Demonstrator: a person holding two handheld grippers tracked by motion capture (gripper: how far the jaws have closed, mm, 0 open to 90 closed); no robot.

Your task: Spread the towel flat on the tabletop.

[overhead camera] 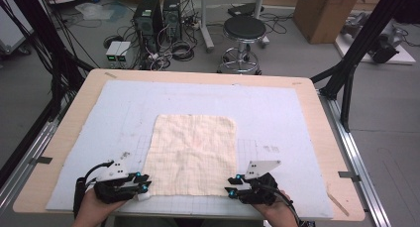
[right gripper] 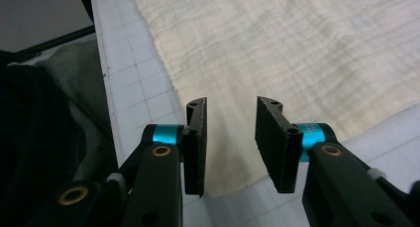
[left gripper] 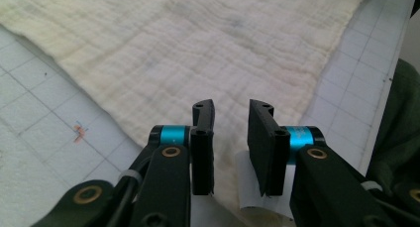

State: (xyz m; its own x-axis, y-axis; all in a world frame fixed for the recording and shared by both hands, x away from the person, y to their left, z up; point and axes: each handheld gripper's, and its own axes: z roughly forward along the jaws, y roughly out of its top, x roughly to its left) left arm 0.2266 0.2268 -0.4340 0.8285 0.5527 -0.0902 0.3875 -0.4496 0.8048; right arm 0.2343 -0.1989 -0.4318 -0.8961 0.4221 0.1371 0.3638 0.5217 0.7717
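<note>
At the near edge of the counter, a cream, crinkled square cloth lies flat on the pale grid mat. Left gripper and right gripper flank its near corners, jaws partly open, pinching nothing. Next, I judge, each must close on a corner for a fold.

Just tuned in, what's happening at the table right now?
A person holds a gripper in each hand at the near edge of a cream cloth spread flat on the pale grid mat. The left gripper sits at the cloth's near left corner, the right gripper at its near right corner. In both gripper views the jaws stand apart over the cloth's corner, pressing on nothing. A small white tag shows at the left corner.
</note>
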